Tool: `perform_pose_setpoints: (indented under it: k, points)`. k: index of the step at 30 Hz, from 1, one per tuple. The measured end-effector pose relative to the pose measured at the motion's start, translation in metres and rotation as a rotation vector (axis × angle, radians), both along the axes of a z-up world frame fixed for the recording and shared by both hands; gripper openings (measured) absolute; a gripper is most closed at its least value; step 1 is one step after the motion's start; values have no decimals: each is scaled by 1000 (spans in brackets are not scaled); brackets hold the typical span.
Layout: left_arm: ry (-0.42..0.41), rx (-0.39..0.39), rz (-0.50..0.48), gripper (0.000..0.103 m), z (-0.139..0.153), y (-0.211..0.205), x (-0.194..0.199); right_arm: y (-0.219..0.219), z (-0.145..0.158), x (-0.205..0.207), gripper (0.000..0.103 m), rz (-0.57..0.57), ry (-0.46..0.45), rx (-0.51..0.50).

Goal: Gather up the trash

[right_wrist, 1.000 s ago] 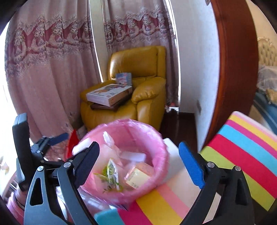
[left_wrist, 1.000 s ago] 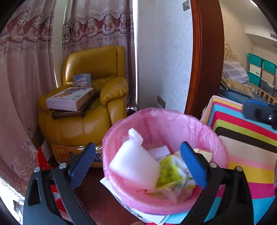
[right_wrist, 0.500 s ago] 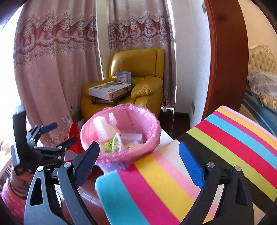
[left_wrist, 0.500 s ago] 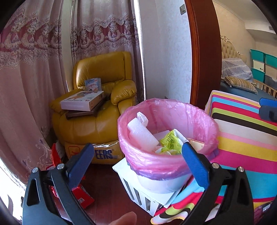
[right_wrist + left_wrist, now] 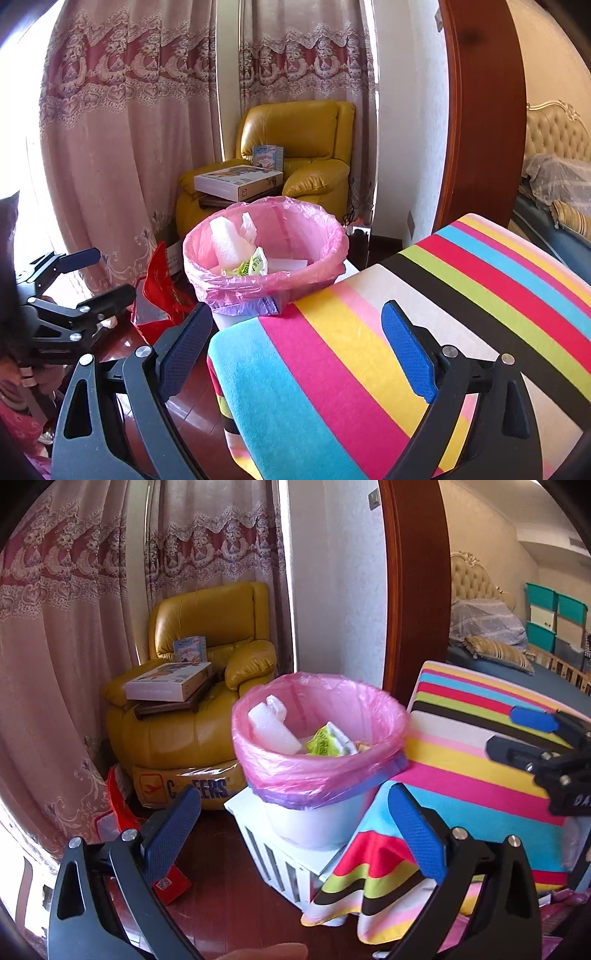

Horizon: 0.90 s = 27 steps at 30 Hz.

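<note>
At centre frame, we see the pink-lined bin [image 5: 317, 753] holding trash.
Our left gripper [image 5: 295, 834] and right gripper [image 5: 295, 347] hold jaws wide apart, gripping nothing.

Pink-lined bin [image 5: 325, 771] upright, holding trash [image 5: 325, 740].

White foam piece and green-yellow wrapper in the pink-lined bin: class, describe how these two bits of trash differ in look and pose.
The white foam piece is plain, blocky and thick; the green-yellow wrapper is thin, crumpled and printed. The foam piece leans against the left side of the bin liner and rises highest; the wrapper lies lower, nearer the middle. Both sit inside the bin, and neither is held by a gripper.
</note>
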<state>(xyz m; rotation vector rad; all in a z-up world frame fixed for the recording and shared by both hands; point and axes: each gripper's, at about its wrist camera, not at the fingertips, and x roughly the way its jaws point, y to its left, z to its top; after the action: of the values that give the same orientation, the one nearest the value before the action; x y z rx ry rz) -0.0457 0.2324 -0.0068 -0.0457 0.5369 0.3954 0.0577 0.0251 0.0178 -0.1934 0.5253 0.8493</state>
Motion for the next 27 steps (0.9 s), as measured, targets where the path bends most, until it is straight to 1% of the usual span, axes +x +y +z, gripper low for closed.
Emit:
perform_pose_setpoints:
  k: [5, 9, 12, 27]
  points:
    - [-20, 20, -18, 98, 5, -10, 2, -3, 4, -8, 88, 1, -43, 12]
    - [-53, 18, -10, 98, 8, -12, -1, -7, 8, -9, 88, -3, -46, 40]
    - [-68, 11, -2, 98, 10, -9, -2, -6, 6, -10, 88, 0, -50, 29]
    - [-74, 18, -2, 98, 8, -12, 1, -5, 6, -12, 88, 4, -61, 26]
